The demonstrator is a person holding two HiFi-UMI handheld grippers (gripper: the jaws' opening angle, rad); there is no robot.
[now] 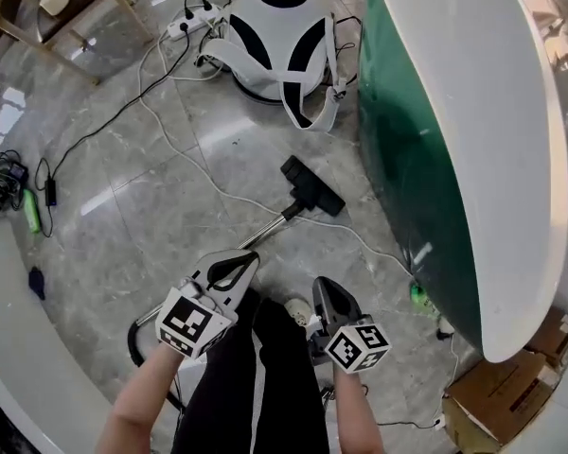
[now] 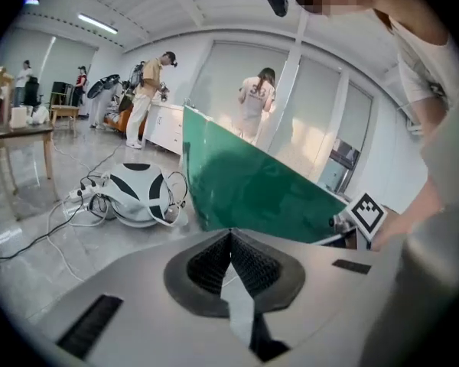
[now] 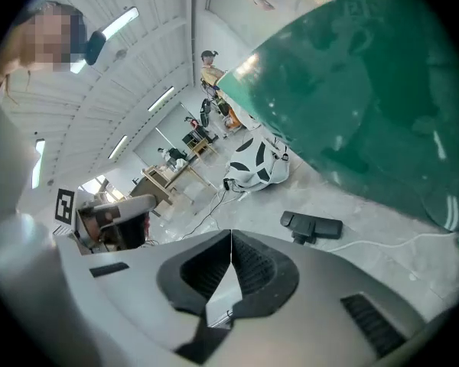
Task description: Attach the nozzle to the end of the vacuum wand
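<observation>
The black floor nozzle (image 1: 311,186) lies on the grey marble floor, and the silver wand (image 1: 270,227) runs from it down-left until my left gripper hides it. They look joined where they meet. My left gripper (image 1: 235,266) and right gripper (image 1: 323,291) are held above the floor, over the person's dark trousers, and touch neither part. Both are shut, pads together with nothing between them. The left gripper view shows shut jaws (image 2: 231,233) pointing at the room. In the right gripper view, the nozzle (image 3: 312,225) lies beyond the shut jaws (image 3: 231,235).
A large green and white curved structure (image 1: 426,130) fills the right side. A white and black harness device (image 1: 282,41), a power strip (image 1: 185,25) and cables lie at the back. A white cable (image 1: 360,237) crosses the floor near the nozzle. A cardboard box (image 1: 497,395) sits at lower right. People stand far off (image 2: 149,90).
</observation>
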